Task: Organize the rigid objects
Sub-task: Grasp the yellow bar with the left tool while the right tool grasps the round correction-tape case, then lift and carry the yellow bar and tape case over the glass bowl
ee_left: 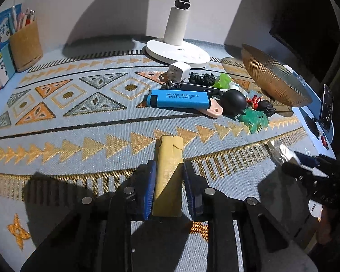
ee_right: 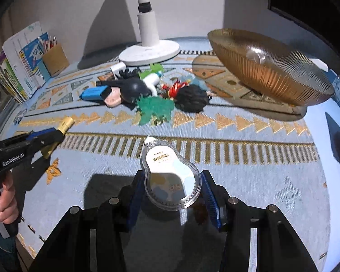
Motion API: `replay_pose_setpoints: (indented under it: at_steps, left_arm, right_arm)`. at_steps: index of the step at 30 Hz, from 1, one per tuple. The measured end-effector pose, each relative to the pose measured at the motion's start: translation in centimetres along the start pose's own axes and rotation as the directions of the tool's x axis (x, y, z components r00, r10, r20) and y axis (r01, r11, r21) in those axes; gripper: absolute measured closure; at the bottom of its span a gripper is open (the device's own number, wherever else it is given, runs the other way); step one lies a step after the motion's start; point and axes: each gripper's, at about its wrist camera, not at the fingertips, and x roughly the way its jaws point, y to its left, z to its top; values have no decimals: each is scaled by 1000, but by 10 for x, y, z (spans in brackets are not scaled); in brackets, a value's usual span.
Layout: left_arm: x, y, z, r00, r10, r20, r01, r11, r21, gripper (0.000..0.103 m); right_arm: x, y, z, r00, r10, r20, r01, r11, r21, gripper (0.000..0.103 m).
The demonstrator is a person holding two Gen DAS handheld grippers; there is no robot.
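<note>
The patterned blue mat (ee_left: 83, 122) filled the table from wall to near edge, and most of its front half lay bare. At the back stood the white lamp base (ee_left: 178, 51), and to the right the big gold ribbed bowl (ee_right: 269, 72) sat tilted on the mat, a small white piece inside it. Far left, a tan pen holder (ee_left: 26, 45) stood against a row of books (ee_right: 18, 72).

And there was the pile! Between the lamp and the bowl lay a tight clutter: a blue lighter (ee_left: 179, 98) across a pink piece, a black ball-shaped toy (ee_left: 235, 102) touching it, green plastic figures (ee_right: 156, 108) just in front, a white charger cube (ee_left: 179, 69) behind.

The left gripper (ee_left: 168, 170) was clamped on a yellow lighter (ee_left: 170, 158), both blue pads pressed to its sides, its top end poking forward over the mat, well short of the pile. The right gripper (ee_right: 173, 185) held a clear correction tape dispenser (ee_right: 170, 174), gripped across its wide round body, with its nozzle pointing toward the green figures.

A hand (ee_right: 2, 195) was wrapped around the left gripper's handle at the frame's left edge. Open mat ran between both grippers and the clutter; to the right, the bowl stood near the table's blue edge.
</note>
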Motion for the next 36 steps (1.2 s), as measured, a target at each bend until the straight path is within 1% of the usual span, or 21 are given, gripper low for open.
replay_pose_setpoints:
  at_steps: [1,2,4,7,9,10,11,13,15,17,19,20,22,24,27,29,31,32,33,35,36]
  left_arm:
    - [0,0,0,1000,-8,1,8,1000,4,71]
    - [0,-1,0,1000,-10,2,10,1000,8,68]
    - [0,-2,0,1000,1,3,-2,1000,21,68]
    - [1,-8,-1,999,33,5,-34,998,46,68]
    - [2,-14,-2,998,67,7,-67,995,71,69]
    - [2,-17,-3,996,88,10,-88,992,86,78]
    - [2,-20,-3,993,116,16,-117,988,102,82]
    - [2,-24,-4,991,133,21,-134,984,118,82]
    - [-1,-26,-5,992,122,26,-124,986,114,82]
    - [-7,-28,-5,996,78,35,-81,993,91,82]
    - [-15,-32,-1,998,30,46,-34,997,73,82]
    - [-18,-36,2,998,21,55,-25,997,75,82]
    - [-27,-46,10,997,5,78,-12,996,88,82]
    - [-42,-60,26,992,-38,118,25,994,107,82]
    - [-61,-82,53,982,-84,171,60,988,140,82]
    - [-71,-101,80,970,-125,208,90,982,169,82]
    - [-77,-123,110,957,-168,238,121,972,199,82]
    - [-78,-131,121,951,-180,249,128,969,212,82]
    - [-77,-145,135,945,-193,265,133,965,228,82]
    - [-72,-164,155,937,-217,274,150,958,245,82]
    - [-66,-172,163,935,-232,268,166,954,249,82]
  right_arm:
    - [0,1,0,1000,-11,10,11,1000,-9,55]
    - [0,4,-2,1000,-23,10,24,1000,-19,55]
    - [1,9,-3,999,-41,10,41,998,-46,47]
    - [2,11,-3,999,-51,17,52,997,-60,47]
    - [2,9,-3,999,-46,15,47,997,-55,48]
    - [1,10,-3,999,-43,17,44,997,-58,54]
    - [2,12,-3,999,-39,19,40,997,-66,55]
    - [1,19,-5,998,-63,30,65,994,-89,55]
    - [-2,23,-8,999,-40,29,43,994,-100,55]
    - [-7,24,-10,999,44,22,-43,996,-76,55]
    - [-14,23,-10,991,129,31,-128,991,-44,55]
    - [-21,20,-9,986,159,46,-158,987,-30,55]
    - [-36,11,-3,979,184,87,-184,983,-6,55]
    - [-56,-3,7,974,175,143,-179,984,15,55]
    - [-97,-31,26,962,78,263,-91,995,39,55]
    - [-123,-49,39,943,-15,332,-5,998,61,55]
    - [-148,-72,54,910,-139,391,106,989,105,55]
    - [-156,-78,60,896,-180,407,142,982,122,55]
    - [-166,-91,69,874,-233,427,185,971,151,55]
    - [-177,-110,81,847,-283,449,218,957,192,55]
    - [-179,-118,86,841,-295,454,224,953,203,55]
